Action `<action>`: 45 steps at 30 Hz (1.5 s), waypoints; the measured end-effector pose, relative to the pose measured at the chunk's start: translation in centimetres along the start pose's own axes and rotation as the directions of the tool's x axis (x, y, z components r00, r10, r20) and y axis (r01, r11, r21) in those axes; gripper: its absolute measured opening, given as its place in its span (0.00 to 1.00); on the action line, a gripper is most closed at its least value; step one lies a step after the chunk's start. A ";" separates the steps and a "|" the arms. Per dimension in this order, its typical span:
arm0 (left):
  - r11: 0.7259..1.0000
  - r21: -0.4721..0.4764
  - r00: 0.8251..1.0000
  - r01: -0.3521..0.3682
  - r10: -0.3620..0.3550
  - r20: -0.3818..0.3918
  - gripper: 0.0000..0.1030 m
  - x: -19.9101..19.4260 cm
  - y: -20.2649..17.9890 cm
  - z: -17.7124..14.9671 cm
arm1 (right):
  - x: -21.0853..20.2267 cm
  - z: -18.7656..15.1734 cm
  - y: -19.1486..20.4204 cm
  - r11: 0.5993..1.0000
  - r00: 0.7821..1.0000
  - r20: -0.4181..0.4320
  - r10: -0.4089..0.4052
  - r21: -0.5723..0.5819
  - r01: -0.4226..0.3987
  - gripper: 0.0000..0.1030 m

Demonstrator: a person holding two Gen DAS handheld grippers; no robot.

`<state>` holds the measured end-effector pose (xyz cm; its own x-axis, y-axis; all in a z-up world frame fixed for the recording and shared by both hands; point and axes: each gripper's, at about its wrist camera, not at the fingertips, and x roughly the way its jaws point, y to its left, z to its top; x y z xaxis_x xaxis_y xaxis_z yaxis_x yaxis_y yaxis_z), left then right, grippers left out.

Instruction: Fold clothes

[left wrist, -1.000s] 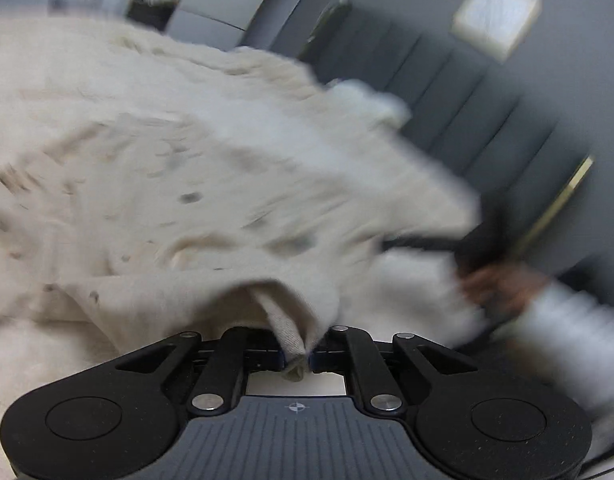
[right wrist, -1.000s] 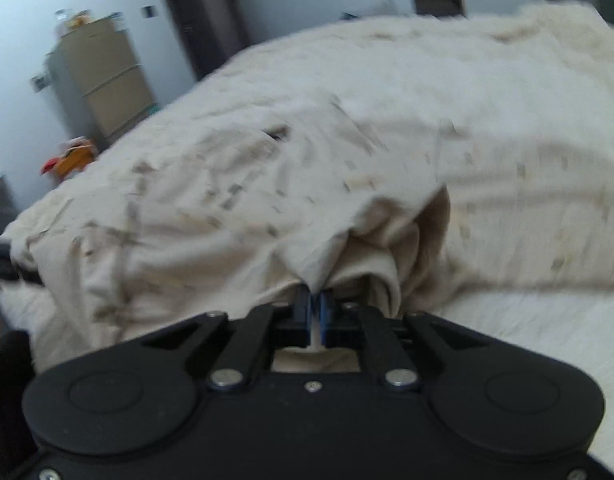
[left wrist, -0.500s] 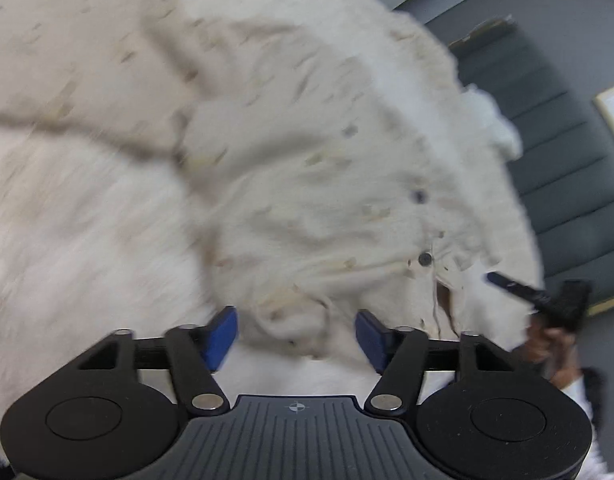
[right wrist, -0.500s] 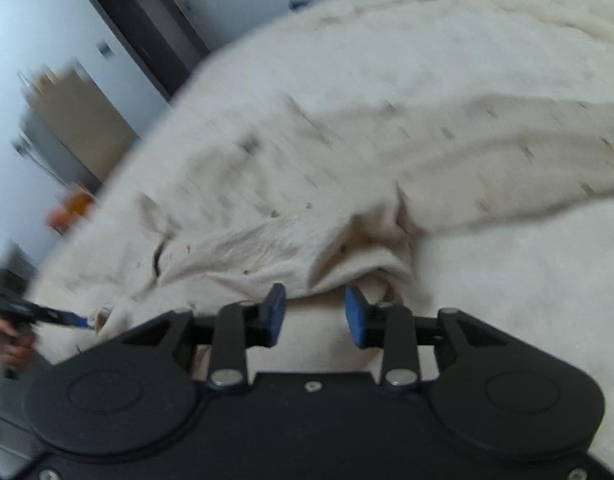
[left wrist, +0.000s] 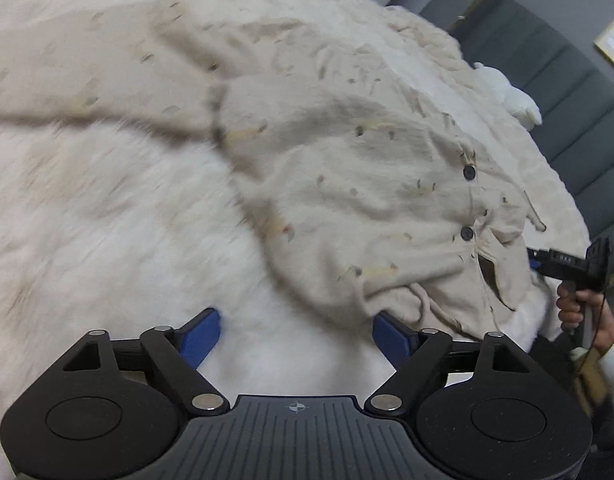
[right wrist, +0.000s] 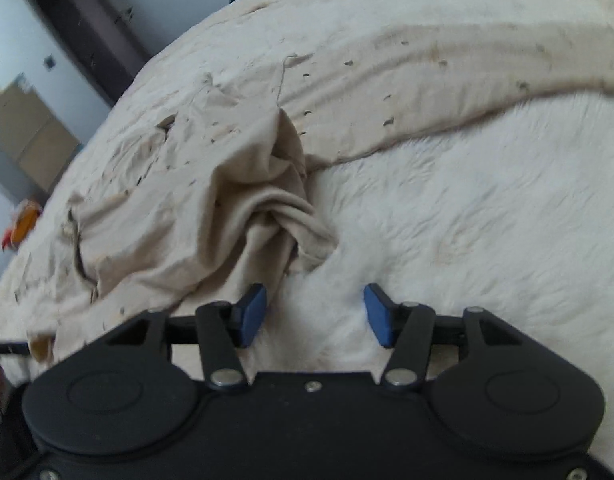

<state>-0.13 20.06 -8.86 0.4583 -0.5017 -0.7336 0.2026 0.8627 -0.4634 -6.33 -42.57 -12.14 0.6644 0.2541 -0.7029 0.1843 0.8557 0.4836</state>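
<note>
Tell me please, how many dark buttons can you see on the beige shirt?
2, both on the shirt placket: upper button, lower button near the collar. Folds may hide more.

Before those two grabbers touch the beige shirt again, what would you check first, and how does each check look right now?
1. Left gripper free of cloth: ok, jaws opening, only the furry blanket between them.
2. Right gripper free of cloth: ok, jaws opening, nothing between them.
3. Shirt resting on the blanket: ok.
4. Shirt lying flat: not ok, bunched folds near the right gripper.
5. Buttons facing up: ok.
6. Far sleeve end: cannot tell.
</note>
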 end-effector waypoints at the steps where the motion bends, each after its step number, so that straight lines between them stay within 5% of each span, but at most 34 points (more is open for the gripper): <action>1: 1.000 -0.015 1.000 0.006 -0.005 0.018 0.71 0.1 0.0 0.0 | 0.3 0.0 0.0 0.999 1.000 0.011 0.023 0.029 -0.023 0.37; 2: 1.000 -0.029 0.999 0.011 -0.010 0.035 0.60 0.2 -0.1 0.1 | 0.5 -0.1 0.1 0.997 0.999 0.023 0.045 0.057 -0.047 0.25; 3: 0.997 -0.051 0.998 0.058 -0.056 0.039 0.27 -0.2 -0.2 0.4 | 0.7 0.0 0.3 0.994 0.997 0.011 0.082 0.077 -0.083 0.00; 4: 0.991 -0.074 0.993 0.114 -0.111 0.040 0.01 -0.7 -0.4 0.7 | 0.8 0.2 0.7 0.988 0.993 -0.004 0.122 0.097 -0.121 0.00; 7: 0.953 -0.135 0.962 0.271 -0.264 0.061 0.00 -3.1 -0.7 1.7 | -1.0 0.5 2.3 0.991 0.992 0.012 0.128 0.040 -0.128 0.00; 10: 0.897 -0.172 0.913 0.406 -0.391 0.116 0.00 -8.1 -0.1 2.6 | -5.6 1.0 3.8 0.991 0.989 0.058 0.135 -0.006 -0.135 0.00; 13: 0.869 -0.218 0.895 0.445 -0.423 0.142 0.00 -11.6 1.7 2.8 | -12.2 1.3 5.0 0.992 0.984 0.132 0.122 -0.029 -0.119 0.00; 18: 0.906 -0.297 0.952 0.302 -0.303 0.047 0.01 -11.2 4.7 1.3 | -15.2 0.8 5.0 0.994 0.988 0.115 0.107 -0.027 -0.105 0.00; 19: 0.941 -0.279 0.980 0.191 -0.200 -0.004 0.03 -10.4 5.2 0.6 | -14.7 0.4 5.1 0.997 0.995 0.090 0.046 -0.068 -0.040 0.01; 21: 0.958 -0.274 0.993 0.083 -0.104 -0.063 0.10 -9.2 5.8 -0.2 | -12.3 -0.4 5.3 0.981 0.996 -0.006 -0.087 -0.177 0.084 0.09; 23: 0.960 -0.276 0.989 0.051 -0.087 -0.120 0.23 -8.1 6.5 -1.0 | -10.8 -1.0 5.3 0.958 0.988 -0.072 -0.140 -0.261 0.117 0.11; 25: 0.964 -0.261 0.992 0.056 -0.084 -0.099 0.51 -8.2 6.4 -1.4 | -10.5 -1.1 4.9 0.952 0.984 -0.075 -0.160 -0.274 0.134 0.15; 27: 0.966 -0.250 0.992 0.067 -0.091 -0.085 0.63 -8.2 6.1 -1.2 | -10.3 -0.7 4.6 0.952 0.986 -0.054 -0.156 -0.274 0.136 0.24; 28: 0.968 -0.239 0.992 0.077 -0.098 -0.076 0.66 -8.2 5.8 -1.1 | -10.2 -0.4 4.3 0.951 0.989 -0.038 -0.145 -0.282 0.128 0.39; 30: 0.973 -0.220 0.991 0.071 -0.093 -0.091 0.68 -7.6 5.4 -1.1 | -9.8 0.2 3.5 0.948 0.992 -0.004 -0.130 -0.292 0.123 0.49; 35: 0.985 -0.173 0.991 0.025 -0.047 -0.123 0.68 -5.5 5.1 -2.4 | -8.1 0.8 -0.7 0.981 0.997 -0.023 -0.076 -0.182 0.070 0.49; 39: 0.975 -0.208 0.989 0.072 -0.097 -0.113 0.66 -4.2 5.2 -3.5 | -6.5 0.5 -4.0 0.992 0.991 -0.064 0.115 0.061 -0.112 0.41; 41: 0.969 -0.225 0.986 0.101 -0.128 -0.109 0.46 -3.7 5.2 -3.8 | -5.9 0.2 -4.6 0.979 0.985 -0.081 0.153 0.146 -0.140 0.23; 42: 0.968 -0.229 0.984 0.104 -0.134 -0.118 0.23 -3.6 5.2 -3.7 | -5.2 0.1 -4.8 0.973 0.980 -0.117 0.163 0.183 -0.140 0.05; 43: 0.967 -0.231 0.982 0.105 -0.138 -0.130 0.01 -3.7 5.2 -3.6 | -5.0 -0.2 -4.3 0.979 0.978 -0.154 0.137 0.169 -0.111 0.05; 45: 0.958 -0.250 0.976 0.144 -0.179 -0.123 0.01 -4.4 5.3 -3.4 | -6.0 -0.4 -3.5 0.985 0.980 -0.150 0.130 0.136 -0.110 0.04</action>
<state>-3.99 26.69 -9.75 0.3043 -0.6518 -0.6947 0.0436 0.7380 -0.6734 -11.22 -46.96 -9.84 0.5665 0.4281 -0.7042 0.2072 0.7530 0.6245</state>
